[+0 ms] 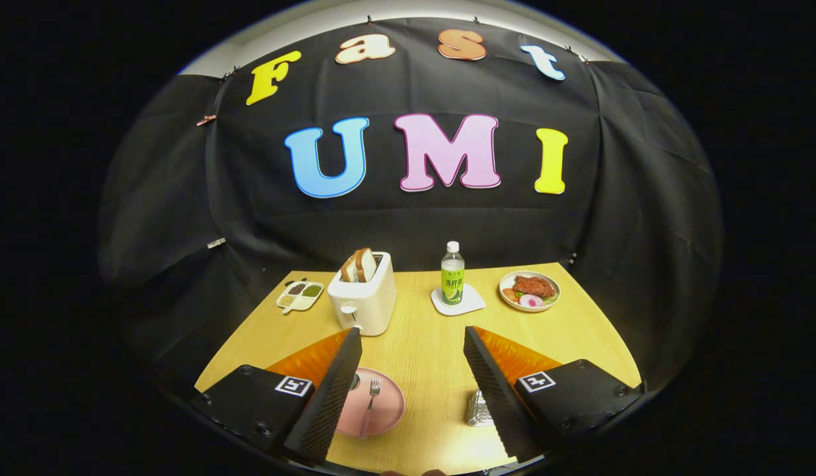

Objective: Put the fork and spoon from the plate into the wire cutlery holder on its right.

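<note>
Hand-held gripper [408, 370] nearest, lower frame – fingers spread wide, grasping nothing. Pink plate [388, 413] lower left of centre, partly behind left finger; fork [370, 403] lies on it, tines away from camera. Spoon [354, 381] bowl peeks just beside finger, rest hidden. Wire cutlery holder [477, 410] lower right of centre, tucked against right finger. Fork looks light, stiff, thin, likely slippery – best pinched mid-handle, across narrow sides. Toaster [363, 301] beyond on worktop [428, 344].
</note>
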Demonstrator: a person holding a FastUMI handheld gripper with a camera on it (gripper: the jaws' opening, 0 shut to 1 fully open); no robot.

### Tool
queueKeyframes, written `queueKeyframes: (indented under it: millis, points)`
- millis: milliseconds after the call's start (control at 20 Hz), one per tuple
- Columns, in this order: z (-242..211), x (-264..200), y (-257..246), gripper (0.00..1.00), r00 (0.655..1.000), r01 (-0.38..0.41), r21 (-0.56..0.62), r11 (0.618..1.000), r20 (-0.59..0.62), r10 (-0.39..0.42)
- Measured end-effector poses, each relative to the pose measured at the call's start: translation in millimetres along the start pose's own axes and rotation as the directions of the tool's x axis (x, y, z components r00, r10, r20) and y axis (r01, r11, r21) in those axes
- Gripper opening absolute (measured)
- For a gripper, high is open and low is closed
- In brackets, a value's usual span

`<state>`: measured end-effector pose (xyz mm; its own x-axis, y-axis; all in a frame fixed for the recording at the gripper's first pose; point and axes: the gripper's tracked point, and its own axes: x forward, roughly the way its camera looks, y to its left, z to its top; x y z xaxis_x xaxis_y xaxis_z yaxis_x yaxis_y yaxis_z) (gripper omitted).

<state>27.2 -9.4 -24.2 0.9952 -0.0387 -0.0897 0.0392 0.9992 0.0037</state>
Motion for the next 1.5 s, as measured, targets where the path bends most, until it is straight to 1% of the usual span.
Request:
queueKeyframes:
  millis: [150,200,350,500,950,1000,1100,1200,1300,1350,1500]
  points:
    - [-31,14,6,0.97,0.994,-0.018,-0.039,0.999,-0.108,0.013]
    - [-42,17,11,0.97,0.988,-0.036,-0.045,0.998,-0.153,0.028]
    - [-85,27,30,0.97,0.95,-0.096,-0.013,0.995,-0.299,0.087]
    - [-129,39,41,0.97,0.904,-0.115,-0.011,0.993,-0.415,0.1]
    - [-210,62,65,0.97,0.804,-0.166,-0.099,0.981,-0.589,0.076]
    - [-215,64,68,0.97,0.799,-0.172,-0.111,0.979,-0.596,0.073]
    - [-227,68,74,0.94,0.791,-0.19,-0.14,0.972,-0.609,0.067]
    - [-243,71,80,0.89,0.767,-0.201,-0.145,0.969,-0.638,0.064]
    - [-254,74,82,0.82,0.749,-0.198,-0.135,0.971,-0.66,0.061]
    - [-259,76,82,0.76,0.742,-0.192,-0.131,0.973,-0.668,0.057]
    - [-270,82,80,0.65,0.716,-0.174,-0.114,0.978,-0.697,0.046]
